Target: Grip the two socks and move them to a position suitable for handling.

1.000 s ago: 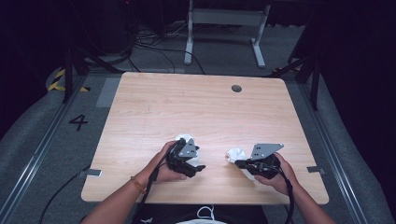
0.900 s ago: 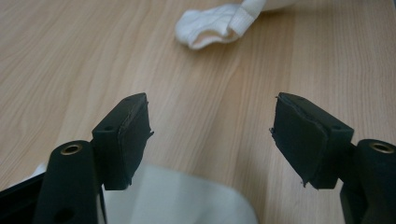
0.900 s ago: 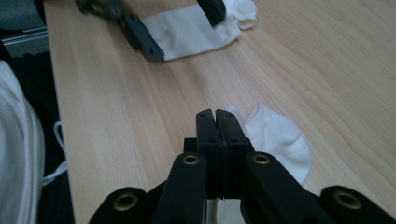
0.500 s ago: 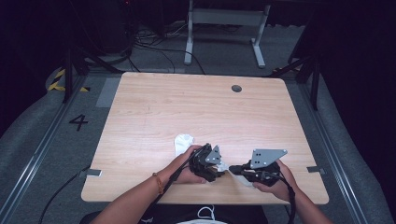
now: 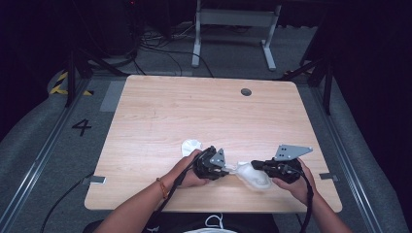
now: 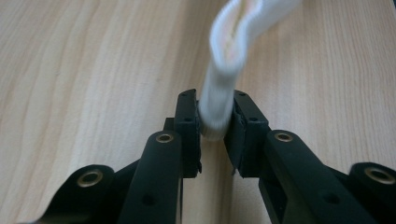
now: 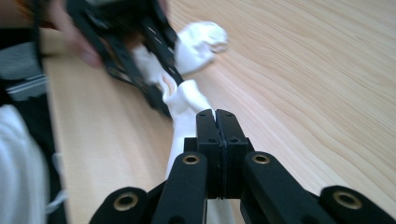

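Note:
A white sock (image 5: 252,175) hangs stretched between both grippers near the table's front edge. My left gripper (image 5: 227,170) is shut on its ribbed cuff (image 6: 223,88), with the jaws (image 6: 215,116) pressed on either side of the fabric. My right gripper (image 5: 253,165) grips the other end. In the right gripper view its jaws (image 7: 215,114) are pressed together and the sock (image 7: 186,105) runs out from under their tips toward the left gripper (image 7: 140,56). A second white sock (image 5: 191,146) lies bunched on the table just left of the left hand, also seen as the bunched sock (image 7: 201,38).
The wooden table (image 5: 209,111) has a round cable hole (image 5: 246,91) at the back right. The person's forearms come over the front edge. A metal frame (image 5: 233,29) and cables stand on the floor beyond the table.
The left gripper left the bunched sock on the table, moved right to the right gripper and shut on the cuff of the sock held there. The right gripper barely moved.

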